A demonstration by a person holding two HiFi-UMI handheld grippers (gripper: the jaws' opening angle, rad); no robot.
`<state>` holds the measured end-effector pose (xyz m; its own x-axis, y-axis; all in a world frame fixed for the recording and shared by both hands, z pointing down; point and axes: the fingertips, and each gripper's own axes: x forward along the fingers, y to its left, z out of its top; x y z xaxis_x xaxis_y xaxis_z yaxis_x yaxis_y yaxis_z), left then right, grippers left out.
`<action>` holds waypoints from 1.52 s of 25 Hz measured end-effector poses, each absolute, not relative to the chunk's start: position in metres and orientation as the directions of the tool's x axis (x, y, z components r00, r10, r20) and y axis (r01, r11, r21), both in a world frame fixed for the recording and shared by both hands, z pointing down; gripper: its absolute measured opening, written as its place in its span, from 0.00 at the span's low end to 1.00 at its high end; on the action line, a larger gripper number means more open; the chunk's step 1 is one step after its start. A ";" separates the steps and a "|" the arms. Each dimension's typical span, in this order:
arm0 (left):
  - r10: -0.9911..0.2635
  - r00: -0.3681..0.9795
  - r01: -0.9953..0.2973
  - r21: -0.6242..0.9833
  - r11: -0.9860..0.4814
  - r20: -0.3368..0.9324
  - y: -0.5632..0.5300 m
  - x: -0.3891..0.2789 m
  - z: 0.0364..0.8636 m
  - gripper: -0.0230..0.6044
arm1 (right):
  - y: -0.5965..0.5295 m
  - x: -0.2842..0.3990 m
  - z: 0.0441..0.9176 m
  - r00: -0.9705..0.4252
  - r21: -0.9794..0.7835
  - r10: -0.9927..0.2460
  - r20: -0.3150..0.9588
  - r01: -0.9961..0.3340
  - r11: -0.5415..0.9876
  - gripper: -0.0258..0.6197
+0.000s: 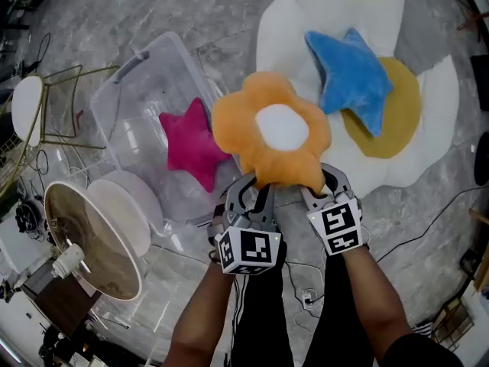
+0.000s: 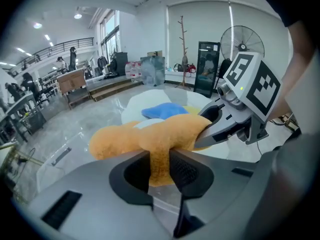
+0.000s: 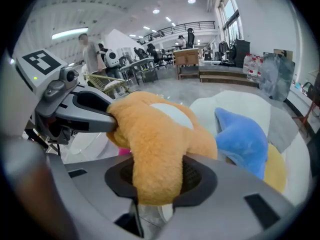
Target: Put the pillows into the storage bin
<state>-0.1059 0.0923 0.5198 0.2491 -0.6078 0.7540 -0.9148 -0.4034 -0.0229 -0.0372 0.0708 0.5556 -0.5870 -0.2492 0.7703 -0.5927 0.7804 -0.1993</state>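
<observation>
An orange flower pillow point(image 1: 270, 131) with a white centre hangs in the air, held from its near edge by both grippers. My left gripper point(image 1: 256, 189) is shut on a lower petal point(image 2: 160, 156), and my right gripper point(image 1: 321, 186) is shut on the petal beside it point(image 3: 152, 169). A clear storage bin point(image 1: 134, 90) stands to the left with a magenta star pillow point(image 1: 191, 144) inside. A blue star pillow point(image 1: 351, 75) lies on a white and yellow egg-shaped rug point(image 1: 428, 121) at the upper right.
A floor fan point(image 1: 95, 235) lies at the lower left beside the bin. A gold wire-frame stool point(image 1: 46, 105) stands at the far left. Cables point(image 1: 428, 220) run across the marble floor at the right.
</observation>
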 end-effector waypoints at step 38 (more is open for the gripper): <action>-0.589 -0.096 -0.981 0.026 0.194 0.802 0.278 -0.372 0.622 0.21 | 0.207 -0.331 0.644 -0.553 -0.082 0.040 0.832 -0.052 0.995 0.35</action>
